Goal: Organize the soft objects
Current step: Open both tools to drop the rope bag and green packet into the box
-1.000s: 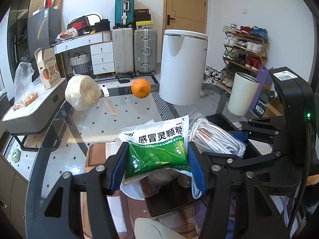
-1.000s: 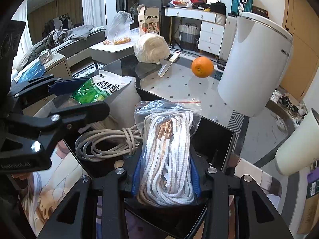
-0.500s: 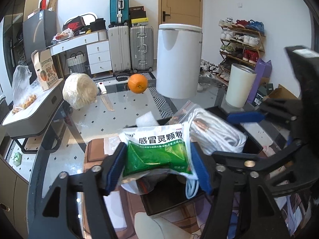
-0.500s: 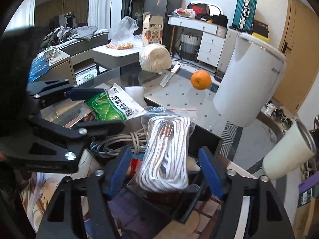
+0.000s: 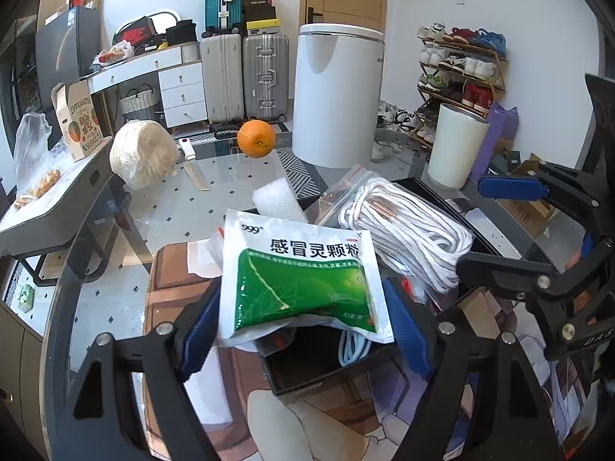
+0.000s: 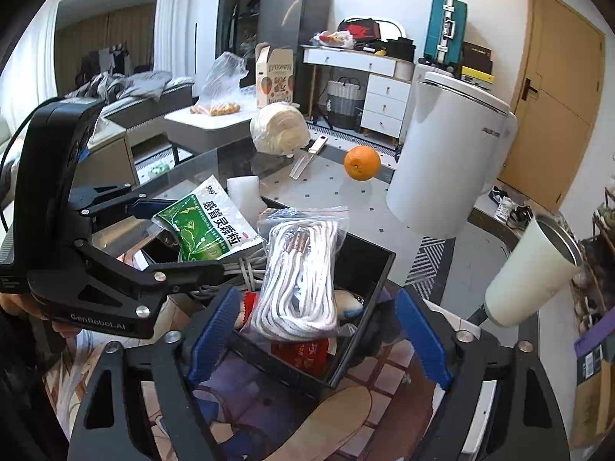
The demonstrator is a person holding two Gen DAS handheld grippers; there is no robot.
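My left gripper is shut on a green and white medicine packet, held above the near left part of a black box; the packet also shows in the right wrist view. My right gripper is open and empty, just behind the box. A clear bag of white rope lies in the box, on a grey cable and a red packet. The rope bag also shows in the left wrist view.
A white foam block stands behind the box. An orange, a knife, a wrapped cabbage, a white bin and a white cup sit farther back on the glass table.
My right gripper has opened, let go of the rope bag into the box and drawn back. My left gripper still holds the packet, now a little higher over the box.
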